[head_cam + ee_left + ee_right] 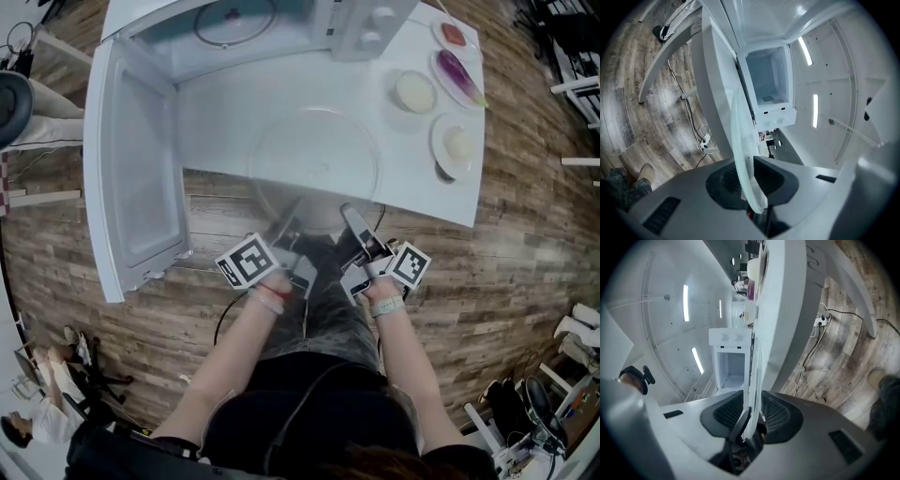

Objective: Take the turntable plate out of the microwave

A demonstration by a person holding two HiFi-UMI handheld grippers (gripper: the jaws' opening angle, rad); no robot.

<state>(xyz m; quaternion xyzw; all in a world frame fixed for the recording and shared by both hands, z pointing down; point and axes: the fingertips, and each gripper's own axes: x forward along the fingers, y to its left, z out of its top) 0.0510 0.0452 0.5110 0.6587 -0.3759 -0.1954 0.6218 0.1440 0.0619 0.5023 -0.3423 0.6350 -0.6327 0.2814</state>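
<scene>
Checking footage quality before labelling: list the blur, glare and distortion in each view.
Head view: table sharp, but the clear turntable plate nearly vanishes against it, its near edge smeared. Left gripper view: strong fisheye bending, black corners, ceiling lights blown out. Right gripper view: same bending; plate rim soft up close.

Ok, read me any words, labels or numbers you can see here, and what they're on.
No text here can be read.
Left marker cube, right marker cube: square patterns only, no words.
Microwave panel: any print is too small to read.
</scene>
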